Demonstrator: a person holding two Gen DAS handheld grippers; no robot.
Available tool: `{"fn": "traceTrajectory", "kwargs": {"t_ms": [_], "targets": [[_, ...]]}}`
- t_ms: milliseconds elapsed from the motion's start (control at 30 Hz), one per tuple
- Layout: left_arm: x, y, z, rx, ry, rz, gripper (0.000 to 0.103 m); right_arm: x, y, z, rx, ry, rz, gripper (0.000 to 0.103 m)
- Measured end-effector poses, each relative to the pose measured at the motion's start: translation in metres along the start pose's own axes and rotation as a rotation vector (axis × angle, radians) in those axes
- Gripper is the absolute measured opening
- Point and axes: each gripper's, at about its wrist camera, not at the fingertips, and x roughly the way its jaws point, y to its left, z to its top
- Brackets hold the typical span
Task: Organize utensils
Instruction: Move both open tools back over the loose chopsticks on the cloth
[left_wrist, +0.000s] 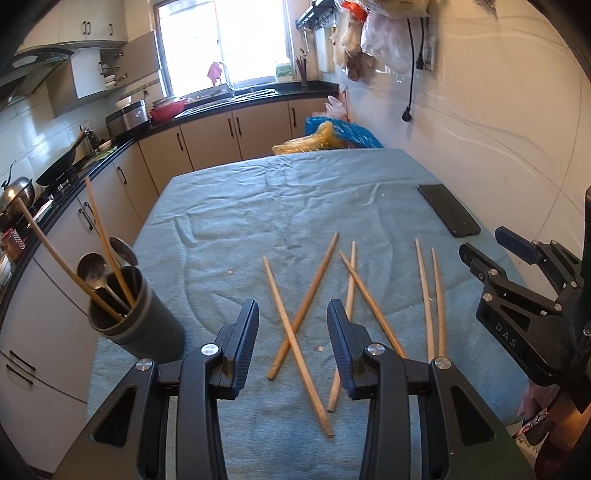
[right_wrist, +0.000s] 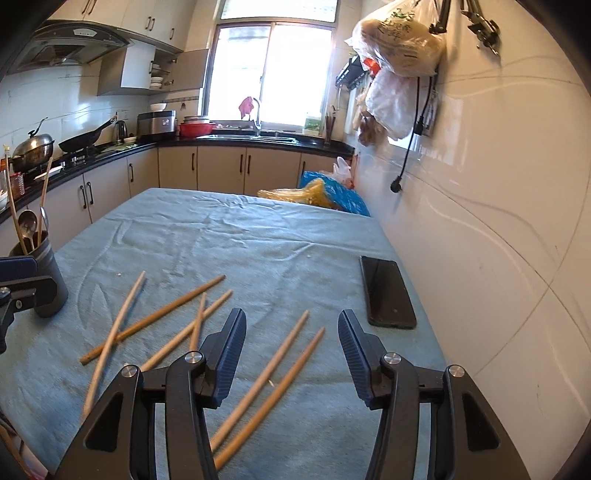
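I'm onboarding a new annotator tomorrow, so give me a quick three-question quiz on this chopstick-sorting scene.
1. True or false: both the left hand-held gripper and the right hand-held gripper are open and hold nothing.
2. How many loose chopsticks lie on the blue cloth?
3. Multiple choice: the dark holder already contains A) only spoons, B) spoons and two chopsticks, C) nothing.

Key
1. True.
2. Six: two crossed pairs and one side-by-side pair.
3. B. The phone lies apart, near the wall.
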Motion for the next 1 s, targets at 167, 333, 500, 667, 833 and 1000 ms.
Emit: {"fn": "traceTrajectory", "kwargs": {"t_ms": [167, 333, 500, 667, 833, 1000], "targets": [[0.006, -0.01, -0.001, 0.019, 0.017, 0.0, 0.037, -0.001, -0.008, -0.006, 0.015, 0.002, -0.007, 0.056], [0.012, -0.016, -0.003, 0.031, 0.027, 0.021, 0.037, 0.0, -0.012, -0.01, 0.028, 0.011, -0.003, 0.057], [0.017, -0.019, -0.006, 0.042, 0.029, 0.043, 0.037, 0.004, -0.019, -0.015, 0.048, 0.03, 0.011, 0.057], [0.019, -0.021, -0.007, 0.059, 0.019, 0.062, 0.038, 0.012, -0.027, -0.017, 0.084, 0.064, 0.028, 0.057], [0.021, -0.017, -0.008, 0.069, 0.003, 0.089, 0.039, 0.024, -0.037, -0.018, 0.146, 0.114, 0.066, 0.057], [0.025, -0.008, -0.009, 0.065, -0.002, 0.108, 0.039, 0.03, -0.039, -0.018, 0.159, 0.131, 0.061, 0.057]]}}
